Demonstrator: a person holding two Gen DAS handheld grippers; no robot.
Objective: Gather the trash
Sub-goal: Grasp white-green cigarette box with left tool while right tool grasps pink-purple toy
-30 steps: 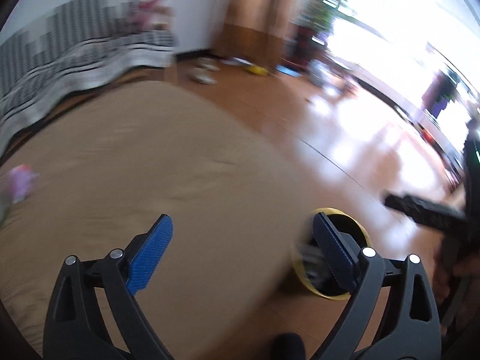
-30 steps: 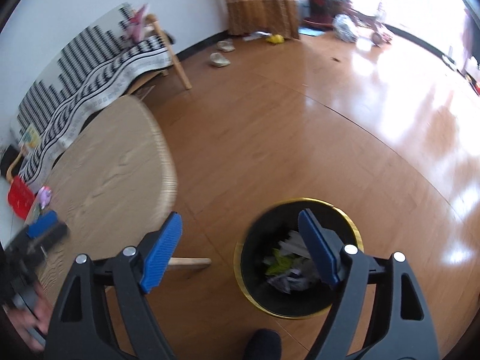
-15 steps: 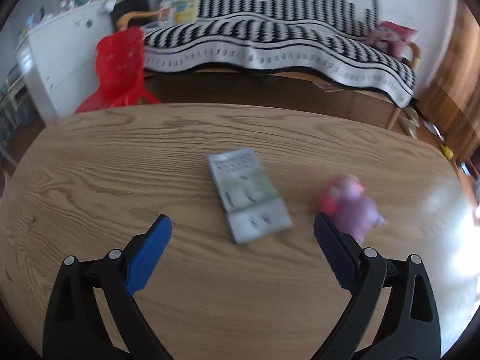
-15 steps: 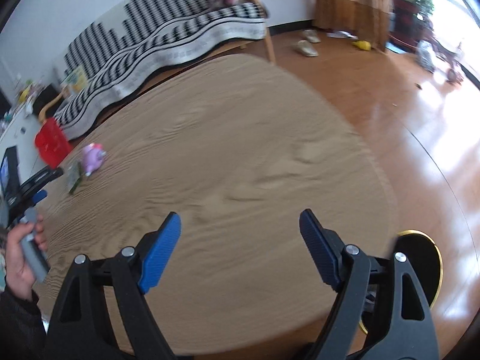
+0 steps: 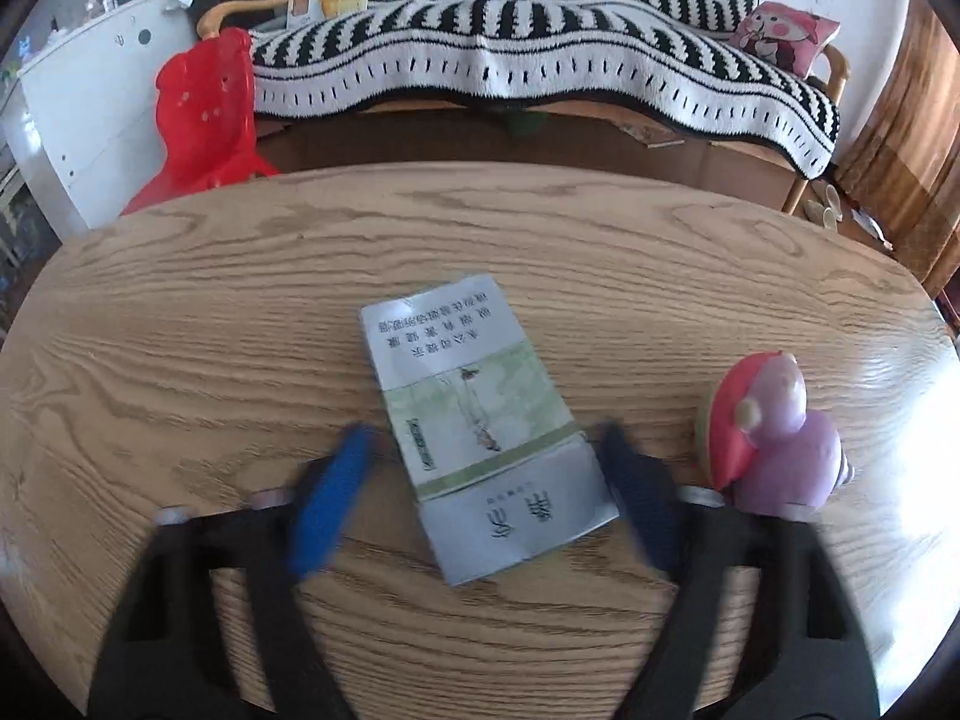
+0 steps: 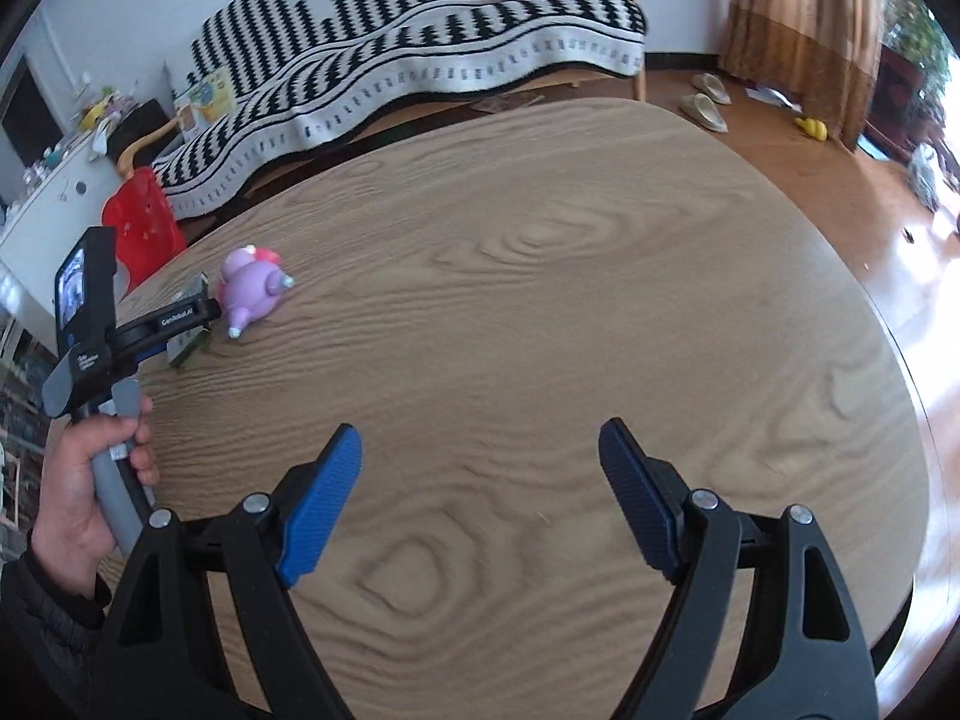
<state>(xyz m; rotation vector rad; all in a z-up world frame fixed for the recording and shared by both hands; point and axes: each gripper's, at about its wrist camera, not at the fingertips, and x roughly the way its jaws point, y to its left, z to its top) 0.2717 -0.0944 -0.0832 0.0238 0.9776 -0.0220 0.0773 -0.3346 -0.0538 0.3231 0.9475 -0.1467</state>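
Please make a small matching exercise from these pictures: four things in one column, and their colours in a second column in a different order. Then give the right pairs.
Things:
1. flattened packet between the open left gripper's closing jaws
2. toy on the table
3. plastic chair
4. sofa cover

Colours:
A. red
B. black and white stripes
C. grey and pale green
D. purple with a red cap

Pairs: 1-C, 2-D, 3-A, 4-B
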